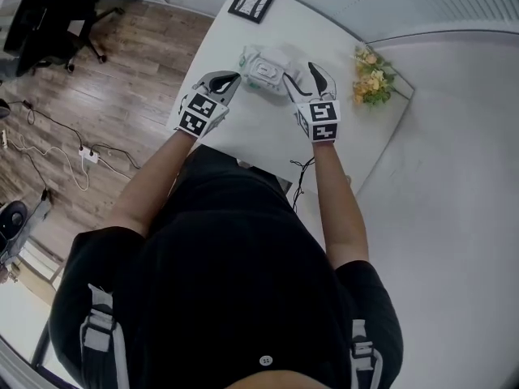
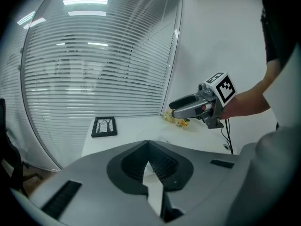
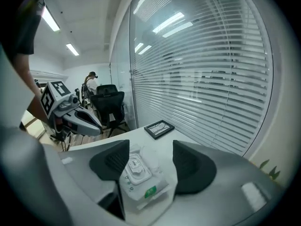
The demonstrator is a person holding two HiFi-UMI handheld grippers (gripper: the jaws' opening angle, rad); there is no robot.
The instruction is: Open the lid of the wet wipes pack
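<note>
The wet wipes pack [image 1: 263, 71] lies on the white table [image 1: 268, 136], white with a rectangular flip lid [image 3: 134, 166] that sits flat and closed. My right gripper [image 1: 306, 73] is at the pack's right end, open. In the right gripper view its two dark pads [image 3: 110, 161] stand apart on either side of the pack [image 3: 141, 178], without touching it. My left gripper [image 1: 231, 78] hovers just left of the pack. Its pads [image 2: 162, 164] meet at the tips [image 2: 149, 147], with only a white sliver showing between them.
A black-framed picture [image 1: 253, 1] lies at the table's far end, and a small bunch of yellow flowers [image 1: 371, 75] lies at its right edge. A glass wall with blinds [image 3: 211, 79] runs behind the table. An office chair [image 1: 49, 19] stands on the wood floor to the left.
</note>
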